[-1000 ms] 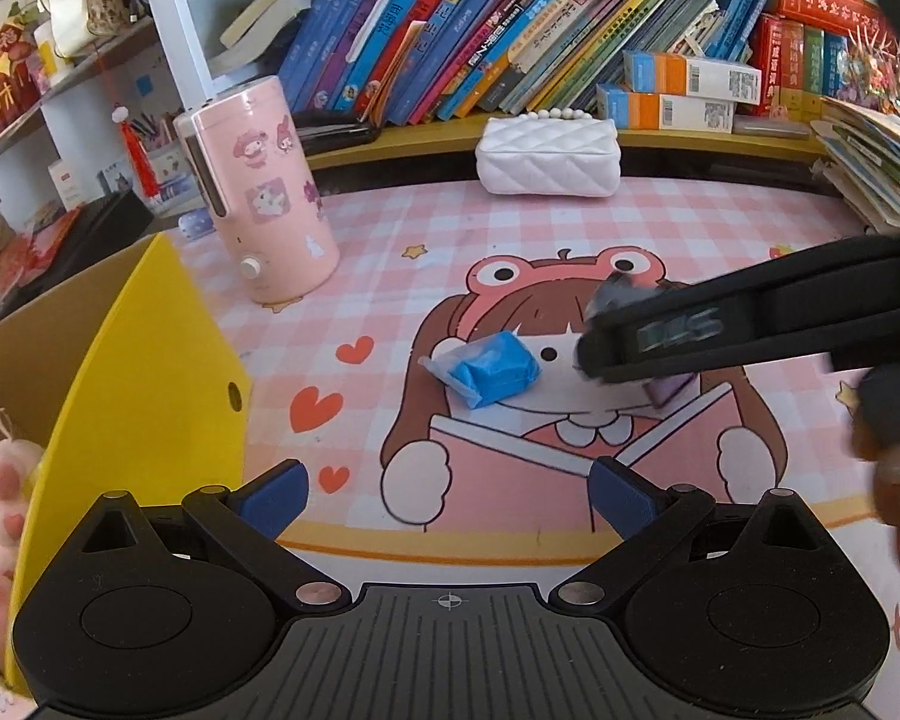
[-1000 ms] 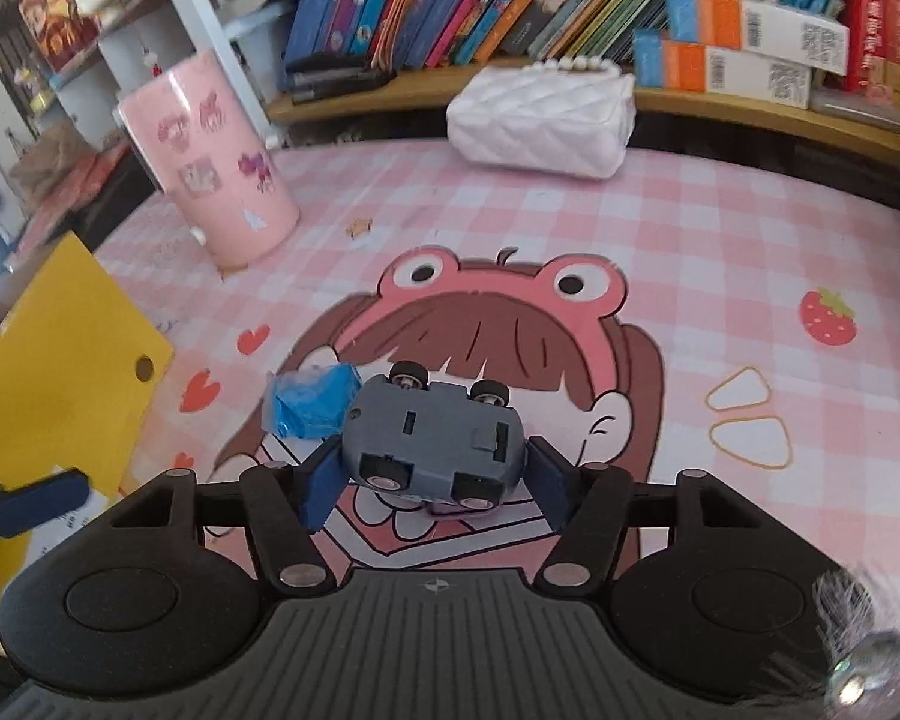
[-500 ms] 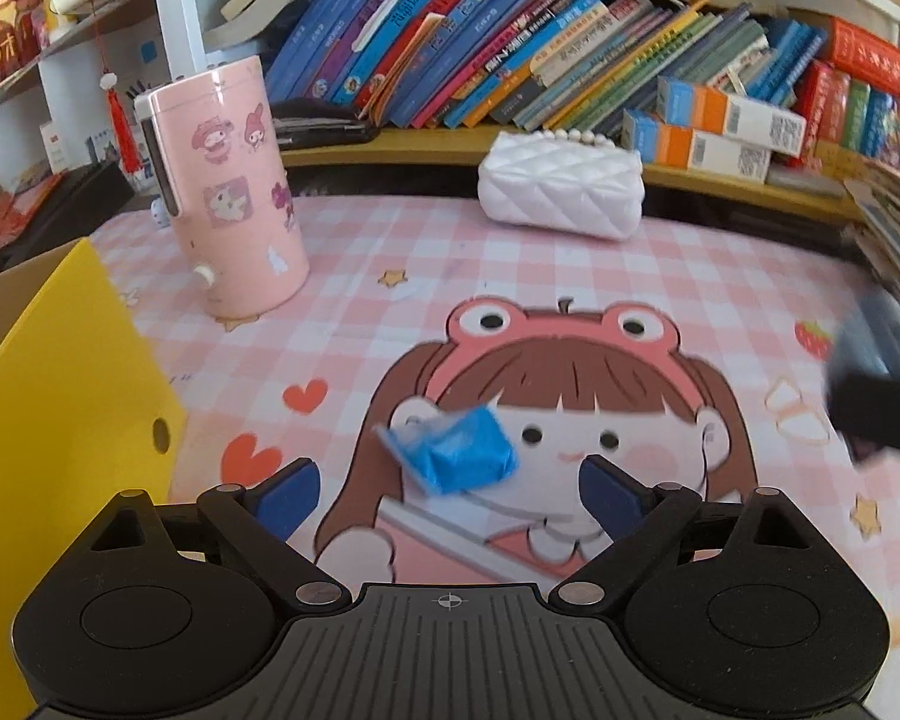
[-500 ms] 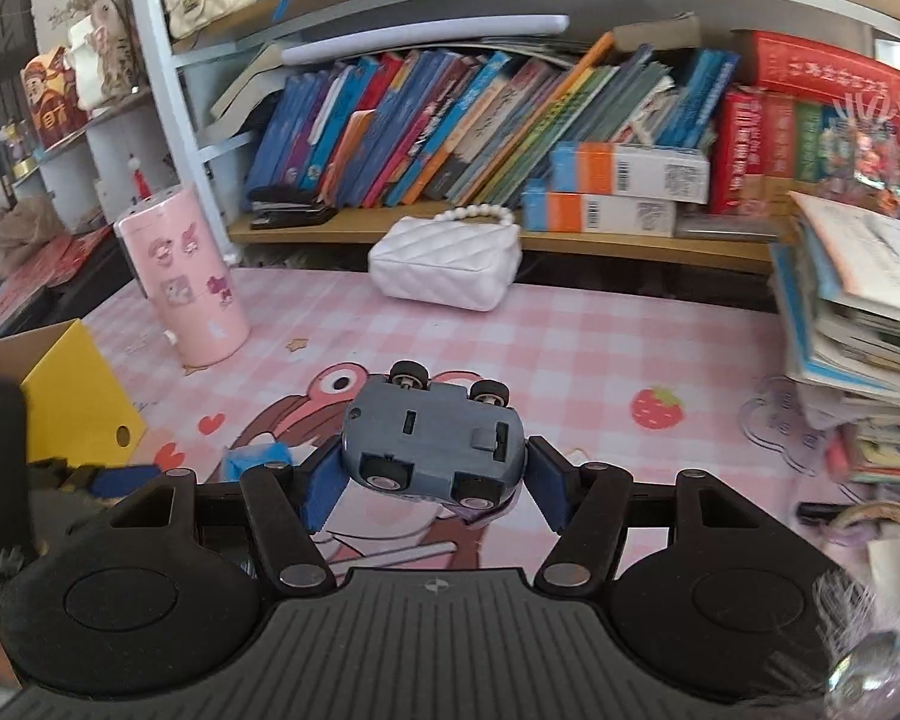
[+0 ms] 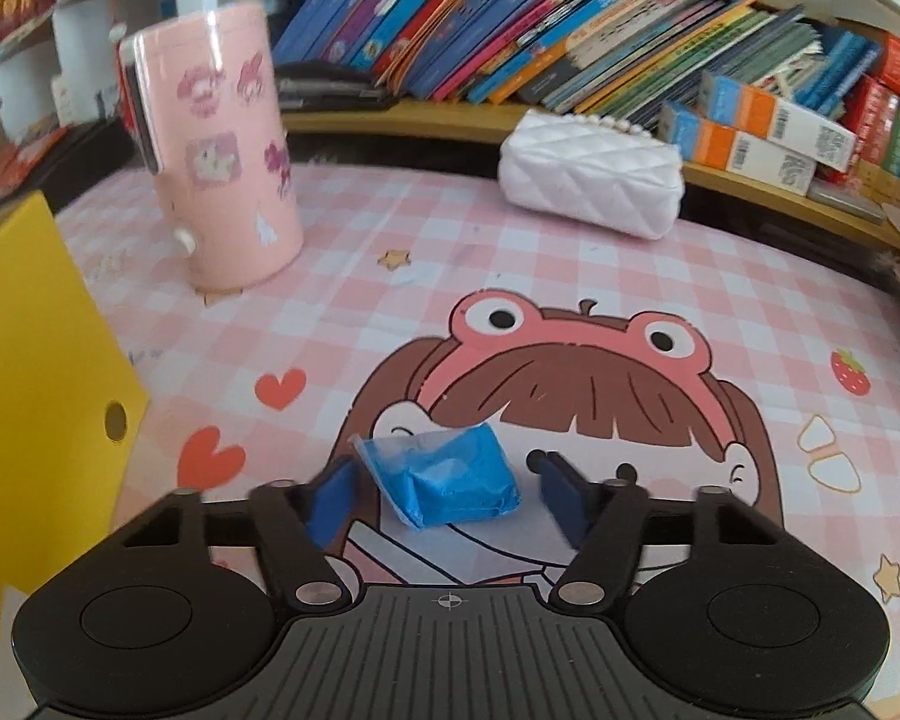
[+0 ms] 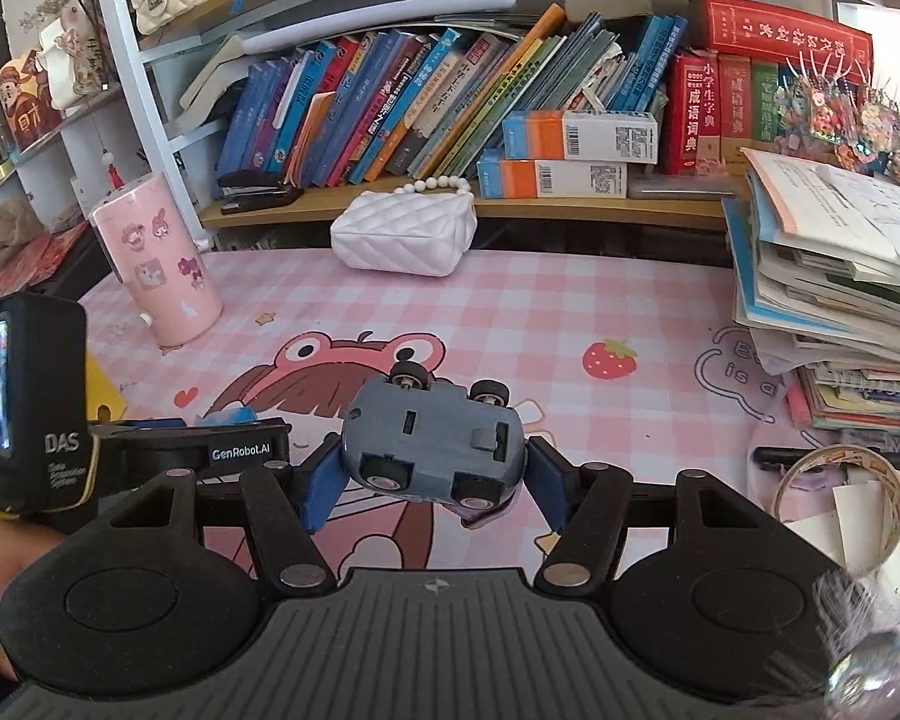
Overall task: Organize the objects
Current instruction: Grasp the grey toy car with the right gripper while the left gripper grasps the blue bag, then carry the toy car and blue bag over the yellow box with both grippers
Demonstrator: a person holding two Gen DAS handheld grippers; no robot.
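Note:
A blue wrapped packet (image 5: 450,477) lies on the pink cartoon mat (image 5: 570,276). My left gripper (image 5: 447,501) is open, its blue pads on either side of the packet, not touching it. In the right wrist view my right gripper (image 6: 429,474) is shut on a grey toy car (image 6: 432,444), held upside down above the mat. The left gripper's body (image 6: 150,450) shows at the left of that view, with a sliver of the packet (image 6: 228,417) behind it.
A yellow box (image 5: 36,390) stands at the left. A pink cylinder (image 5: 222,144) and a white quilted purse (image 5: 594,189) sit at the back before shelves of books. A book pile (image 6: 834,276), a tape roll (image 6: 840,510) and a pen (image 6: 774,456) are at the right.
My left gripper has moved forward so the packet now lies between its pads. My right gripper has lifted and pulled back to the right with the car.

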